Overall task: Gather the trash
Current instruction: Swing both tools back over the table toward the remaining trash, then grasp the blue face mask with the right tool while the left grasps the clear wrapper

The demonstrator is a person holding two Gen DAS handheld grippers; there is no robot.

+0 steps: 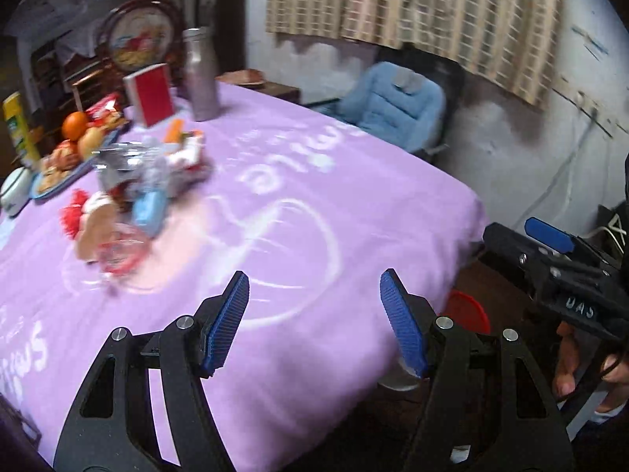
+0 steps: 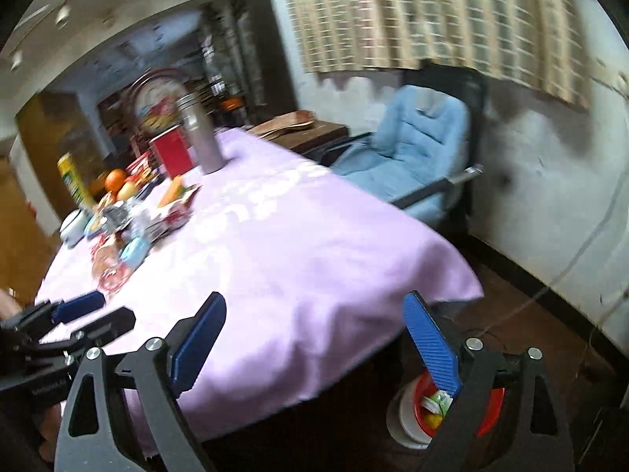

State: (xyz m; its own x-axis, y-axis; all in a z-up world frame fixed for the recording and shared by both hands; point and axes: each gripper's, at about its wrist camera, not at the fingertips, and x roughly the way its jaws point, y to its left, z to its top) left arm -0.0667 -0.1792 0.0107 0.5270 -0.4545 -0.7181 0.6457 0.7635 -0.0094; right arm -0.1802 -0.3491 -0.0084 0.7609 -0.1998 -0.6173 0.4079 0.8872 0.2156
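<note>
Wrappers [image 1: 129,212] lie heaped ahead and left of the left hand-held gripper [image 1: 314,314], near the fruit plate [image 1: 59,173] on the counter [image 1: 314,204]. Both grippers, the right hand-held gripper [image 2: 314,338] too, hang wide open and empty. A bin [image 2: 491,413] waits below the right one, likely for drops.

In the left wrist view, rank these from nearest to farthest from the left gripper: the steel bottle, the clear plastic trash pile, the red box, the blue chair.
From the left gripper, open over the tablecloth:
1. Clear plastic trash pile, ahead to the left.
2. Red box, upright behind the pile.
3. Steel bottle, just right of the box; nearly level with it, so hard to separate.
4. Blue chair, beyond the table's far edge, right.
</note>
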